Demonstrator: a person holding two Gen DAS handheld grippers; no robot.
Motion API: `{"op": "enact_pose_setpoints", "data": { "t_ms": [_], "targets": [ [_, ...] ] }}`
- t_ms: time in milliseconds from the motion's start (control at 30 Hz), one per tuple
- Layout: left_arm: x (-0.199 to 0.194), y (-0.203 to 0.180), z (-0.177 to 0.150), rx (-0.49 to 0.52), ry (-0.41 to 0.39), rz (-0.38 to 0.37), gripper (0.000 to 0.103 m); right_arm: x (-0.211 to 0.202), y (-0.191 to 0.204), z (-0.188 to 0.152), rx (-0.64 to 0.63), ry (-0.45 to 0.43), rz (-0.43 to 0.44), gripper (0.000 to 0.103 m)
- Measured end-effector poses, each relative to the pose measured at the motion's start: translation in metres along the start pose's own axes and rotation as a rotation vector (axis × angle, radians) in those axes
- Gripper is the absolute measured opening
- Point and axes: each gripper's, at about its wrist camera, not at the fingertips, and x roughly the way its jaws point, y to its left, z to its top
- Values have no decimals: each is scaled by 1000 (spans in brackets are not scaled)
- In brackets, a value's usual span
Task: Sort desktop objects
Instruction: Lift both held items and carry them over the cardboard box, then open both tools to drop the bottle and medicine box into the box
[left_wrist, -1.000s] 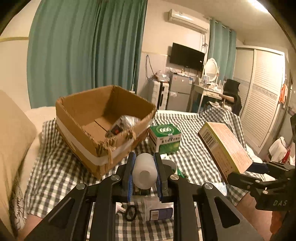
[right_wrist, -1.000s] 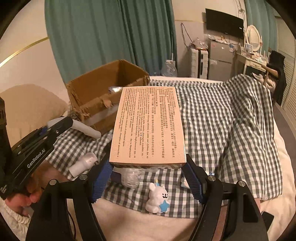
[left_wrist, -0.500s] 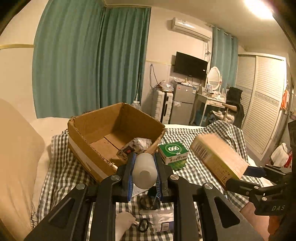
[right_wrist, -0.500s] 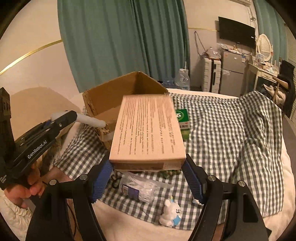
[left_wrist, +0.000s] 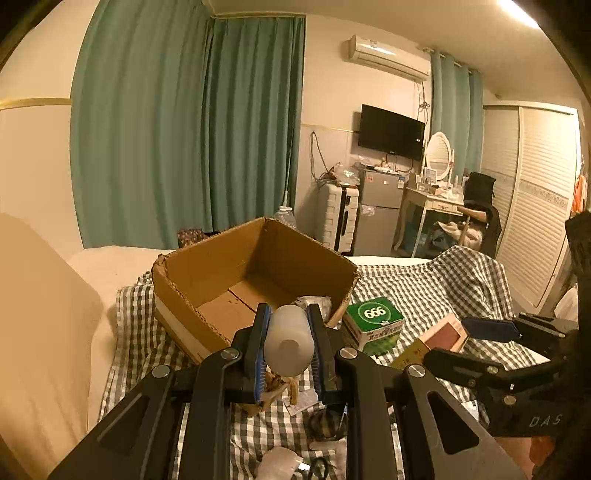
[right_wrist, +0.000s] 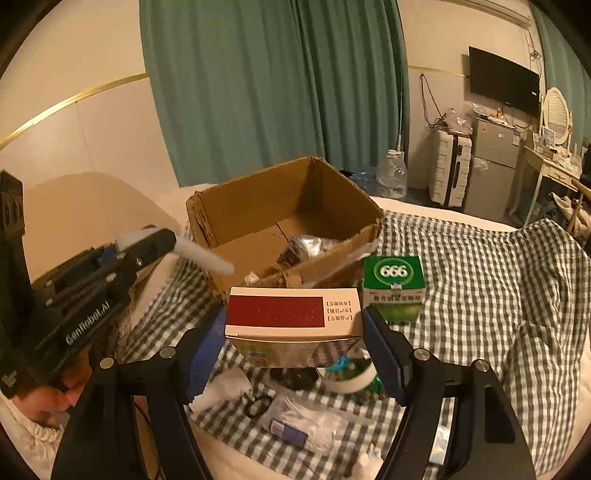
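Note:
My left gripper (left_wrist: 289, 312) is shut on a white plastic bottle (left_wrist: 288, 341), held in front of the open cardboard box (left_wrist: 221, 273). In the right wrist view that bottle (right_wrist: 207, 254) pokes out towards the box's left corner. My right gripper (right_wrist: 295, 315) is shut on a flat carton with a dark red panel (right_wrist: 277, 312), just in front of the cardboard box (right_wrist: 258, 206). The left wrist view has this carton (left_wrist: 448, 330) low on the right. A silvery packet (right_wrist: 310, 245) lies inside the cardboard box.
A green "666" box (right_wrist: 393, 284) stands on the checked cloth (right_wrist: 498, 295) right of the cardboard box. Small items lie under the grippers: a white jar (right_wrist: 349, 382), a blue-labelled packet (right_wrist: 295, 430), a black ring (right_wrist: 258, 404). A beige pillow (left_wrist: 40, 332) is at the left.
Both grippers rose and came closer to the cardboard box. The carton in the right gripper tipped, so its red end panel now faces the camera instead of its printed face.

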Motion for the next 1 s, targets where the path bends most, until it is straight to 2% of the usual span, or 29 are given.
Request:
{"op": "enact_pose_setpoints", "data": {
  "t_ms": [333, 533, 667, 867, 1000],
  "targets": [
    [25, 12, 25, -13, -28, 5, 19, 17, 2, 50, 25, -89, 38, 73],
    [51, 34, 30, -85, -38, 63, 19, 43, 4, 70, 52, -114, 69, 73],
    [76, 54, 30, -158, -27, 80, 19, 63, 5, 74, 70, -105, 89, 73],
    [110, 69, 23, -151, -25, 63, 19, 93, 2, 69, 87, -83, 110, 73],
    [130, 74, 19, -131, 18, 59, 20, 109, 1, 63, 86, -60, 122, 73]
  ]
}}
